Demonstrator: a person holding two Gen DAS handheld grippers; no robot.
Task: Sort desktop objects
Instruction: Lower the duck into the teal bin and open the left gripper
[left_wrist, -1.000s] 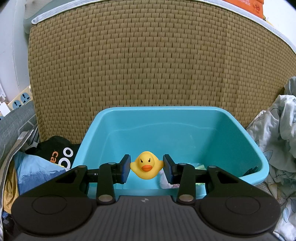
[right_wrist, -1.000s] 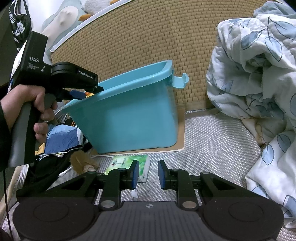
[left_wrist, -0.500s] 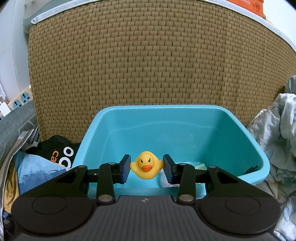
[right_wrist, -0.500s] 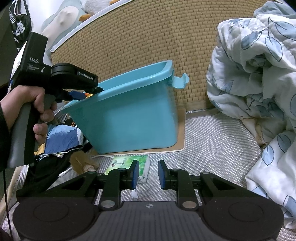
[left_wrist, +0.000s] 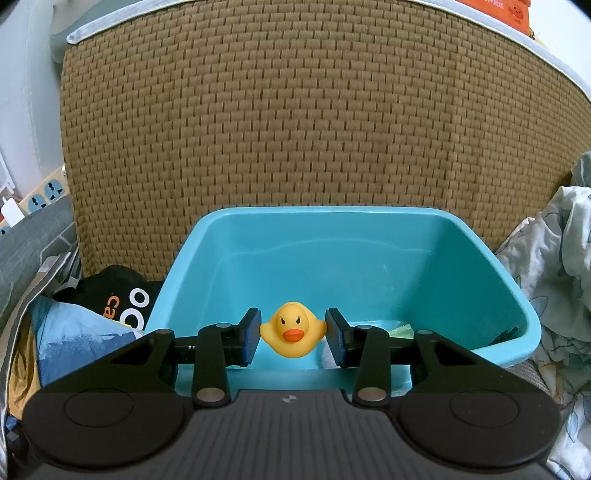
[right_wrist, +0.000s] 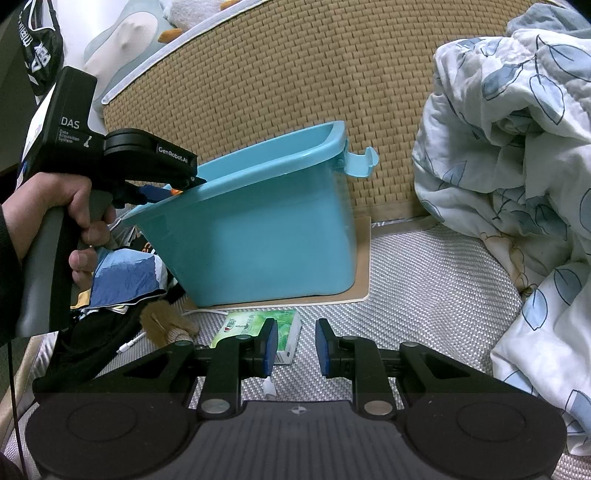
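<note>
Between the blue pads of the left gripper (left_wrist: 293, 335) sits a yellow rubber duck (left_wrist: 293, 334), pinched at both sides, facing the cam, held over the near rim of the teal tub (left_wrist: 369, 266). Right gripper (right_wrist: 294, 346): narrow gap, nothing in it, low over the woven mat (right_wrist: 424, 280). Just beyond, a green tissue pack (right_wrist: 251, 326) lies flat in front of the tub. Behind: wicker panel (left_wrist: 295, 110); floral blanket (right_wrist: 517, 166) at right.

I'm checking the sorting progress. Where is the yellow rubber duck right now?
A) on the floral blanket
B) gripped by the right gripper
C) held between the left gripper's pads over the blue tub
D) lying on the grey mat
C: the rubber duck sits clamped in the left gripper above the blue tub.
</note>
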